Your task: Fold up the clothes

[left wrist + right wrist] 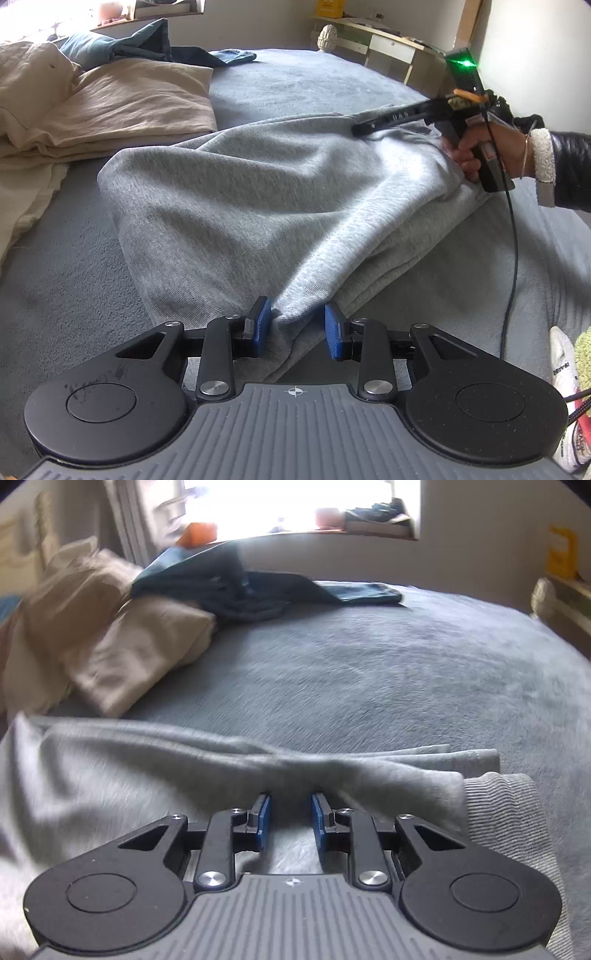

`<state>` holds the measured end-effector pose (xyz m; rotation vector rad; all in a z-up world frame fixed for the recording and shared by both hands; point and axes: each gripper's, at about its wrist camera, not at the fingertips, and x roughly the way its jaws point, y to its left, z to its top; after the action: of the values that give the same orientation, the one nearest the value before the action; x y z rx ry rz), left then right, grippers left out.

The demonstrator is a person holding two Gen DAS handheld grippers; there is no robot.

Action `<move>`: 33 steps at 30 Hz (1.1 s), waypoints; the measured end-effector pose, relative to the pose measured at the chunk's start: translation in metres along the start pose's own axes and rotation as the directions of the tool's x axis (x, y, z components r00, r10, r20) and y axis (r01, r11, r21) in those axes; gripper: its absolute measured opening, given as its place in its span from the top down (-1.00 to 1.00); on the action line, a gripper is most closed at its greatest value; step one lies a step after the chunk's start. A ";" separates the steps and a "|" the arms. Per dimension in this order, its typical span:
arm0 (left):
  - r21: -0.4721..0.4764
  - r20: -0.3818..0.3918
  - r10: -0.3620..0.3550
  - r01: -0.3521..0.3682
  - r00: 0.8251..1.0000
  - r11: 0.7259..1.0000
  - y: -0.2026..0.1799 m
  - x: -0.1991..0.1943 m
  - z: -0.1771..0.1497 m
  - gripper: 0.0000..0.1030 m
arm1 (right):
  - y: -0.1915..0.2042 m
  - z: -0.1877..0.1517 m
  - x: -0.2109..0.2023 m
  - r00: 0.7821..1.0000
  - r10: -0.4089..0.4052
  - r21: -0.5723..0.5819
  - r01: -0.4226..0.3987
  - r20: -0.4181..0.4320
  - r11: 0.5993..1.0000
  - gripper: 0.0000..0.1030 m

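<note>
The left gripper (297, 319) pinches a raised fold of the grey sweatshirt (236, 192) between its blue pads. The sweatshirt is soft, heathered and creased, bunched into ridges on the blue-grey bedspread (303, 81), with a ribbed cuff (506, 812) at the near right. The right gripper (290, 814), jaws narrow, clamps a far fold. Beige folded laundry (122, 107) lies far left.
</note>
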<state>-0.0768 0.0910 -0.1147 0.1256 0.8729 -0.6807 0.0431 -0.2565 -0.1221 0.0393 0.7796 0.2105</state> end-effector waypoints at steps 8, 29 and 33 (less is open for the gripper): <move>-0.035 -0.020 -0.012 0.012 1.000 0.999 0.009 -0.026 0.014 0.39 | 0.020 0.012 -0.042 0.996 0.081 -0.034 -0.080 0.042 0.996 0.49; 0.040 0.029 0.111 -0.112 0.993 0.993 -0.006 -0.004 -0.005 0.35 | 0.209 0.044 0.030 0.898 0.348 -0.679 -0.433 -0.269 0.593 0.15; 0.043 0.073 0.116 -0.119 0.991 0.992 -0.007 -0.006 -0.014 0.34 | 0.217 0.034 0.032 0.900 0.325 -0.737 -0.427 -0.290 0.524 0.24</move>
<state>-0.0929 0.0937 -0.1183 0.1930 0.7755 -0.5925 0.0511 -0.0367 -0.0955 -0.6725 0.7281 0.9882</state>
